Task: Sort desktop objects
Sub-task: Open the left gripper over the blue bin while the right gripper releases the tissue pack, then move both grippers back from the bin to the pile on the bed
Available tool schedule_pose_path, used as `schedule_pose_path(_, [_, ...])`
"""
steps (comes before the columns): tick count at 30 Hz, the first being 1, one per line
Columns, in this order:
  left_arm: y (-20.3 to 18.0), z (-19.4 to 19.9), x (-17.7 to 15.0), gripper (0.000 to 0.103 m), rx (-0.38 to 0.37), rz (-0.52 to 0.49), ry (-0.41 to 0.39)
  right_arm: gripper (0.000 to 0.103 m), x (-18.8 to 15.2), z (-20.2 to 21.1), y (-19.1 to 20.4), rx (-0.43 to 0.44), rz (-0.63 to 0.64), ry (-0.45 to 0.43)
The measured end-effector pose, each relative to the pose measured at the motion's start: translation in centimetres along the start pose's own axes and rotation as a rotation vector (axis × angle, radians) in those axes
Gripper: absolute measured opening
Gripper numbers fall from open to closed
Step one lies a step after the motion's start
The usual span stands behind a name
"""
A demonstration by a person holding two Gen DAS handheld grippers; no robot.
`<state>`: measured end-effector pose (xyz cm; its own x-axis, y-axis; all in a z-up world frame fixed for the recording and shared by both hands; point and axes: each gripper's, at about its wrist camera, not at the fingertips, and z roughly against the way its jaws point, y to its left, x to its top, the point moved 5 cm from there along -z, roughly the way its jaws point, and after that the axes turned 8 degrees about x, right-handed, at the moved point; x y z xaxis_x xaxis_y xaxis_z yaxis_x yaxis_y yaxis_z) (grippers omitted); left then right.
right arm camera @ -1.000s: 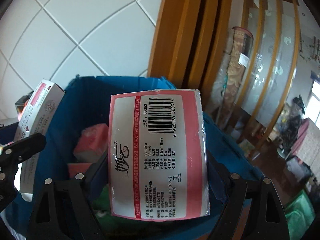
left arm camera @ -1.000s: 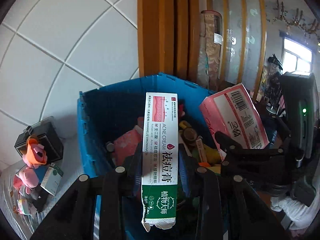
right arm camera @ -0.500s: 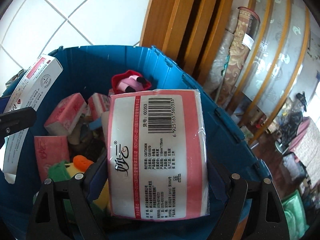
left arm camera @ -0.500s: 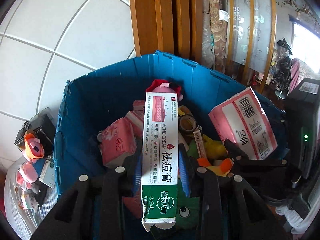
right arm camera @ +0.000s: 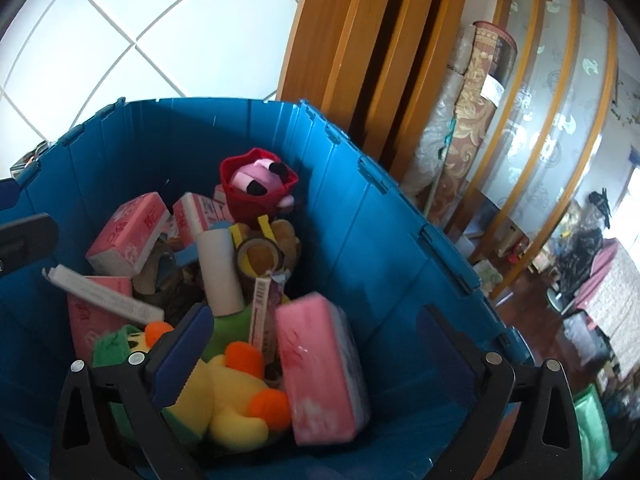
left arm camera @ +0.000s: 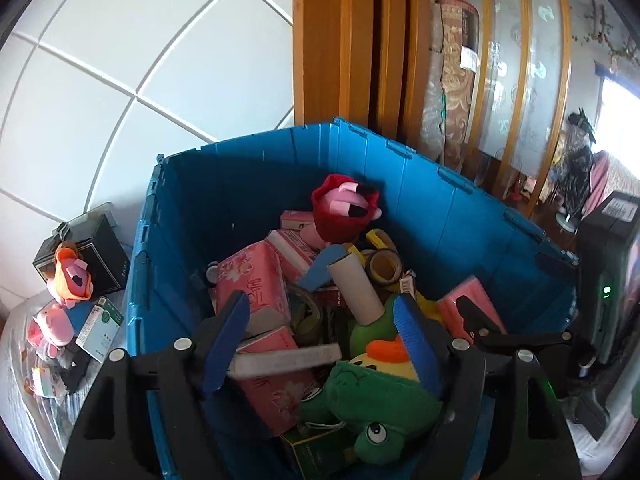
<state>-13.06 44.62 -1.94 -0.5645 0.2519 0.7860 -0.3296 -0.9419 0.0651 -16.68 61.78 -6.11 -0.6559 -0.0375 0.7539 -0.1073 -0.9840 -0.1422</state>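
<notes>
A blue plastic crate [left arm camera: 460, 216] [right arm camera: 384, 240] holds several items: pink tissue packs, plush toys, tape rolls. My left gripper [left arm camera: 320, 344] is open and empty above the crate. The white acne cream box [left arm camera: 284, 360] [right arm camera: 104, 296] lies blurred across the pink tissue packs below it. My right gripper [right arm camera: 316, 348] is open and empty over the crate's right side. The pink tissue pack [right arm camera: 320, 368] [left arm camera: 468, 308] lies blurred between its fingers, inside the crate by a yellow duck plush [right arm camera: 236, 396].
Left of the crate a black box [left arm camera: 84, 256], pig plush toys [left arm camera: 72, 276] and a small green-white box [left arm camera: 100, 328] sit on the table. A tiled wall and wooden door frame [left arm camera: 340, 40] stand behind. A green frog plush [left arm camera: 376, 400] lies in the crate.
Both grippers opened. The acne cream box dropped from the left gripper and the pink tissue pack dropped from the right gripper into the crate.
</notes>
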Motion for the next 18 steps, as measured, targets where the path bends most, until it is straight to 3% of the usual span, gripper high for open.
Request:
schedule_pose_path(10, [7.0, 5.9, -0.7, 0.077, 0.101, 0.097, -0.151, 0.103, 1.2, -0.2, -0.8, -0.131, -0.026, -0.06])
schedule_pose_path(11, [8.0, 6.5, -0.8, 0.082, 0.118, 0.109, -0.168, 0.103, 1.1, 0.1, -1.0, -0.118, -0.06, -0.08])
schedule_pose_path(13, [10.4, 7.6, -1.2, 0.101, 0.166, 0.131, -0.207, 0.103, 0.6, 0.5, -0.9, -0.028, -0.126, -0.084])
schedule_pose_path(15, [12.8, 8.5, -1.8, 0.102, 0.213, 0.152, -0.237, 0.103, 0.4, 1.0, 0.3, 0.054, -0.147, -0.067])
schedule_pose_path(18, [16.5, 9.0, -2.8, 0.102, 0.225, 0.191, -0.235, 0.103, 1.4, 3.9, 3.6, 0.058, -0.089, -0.119])
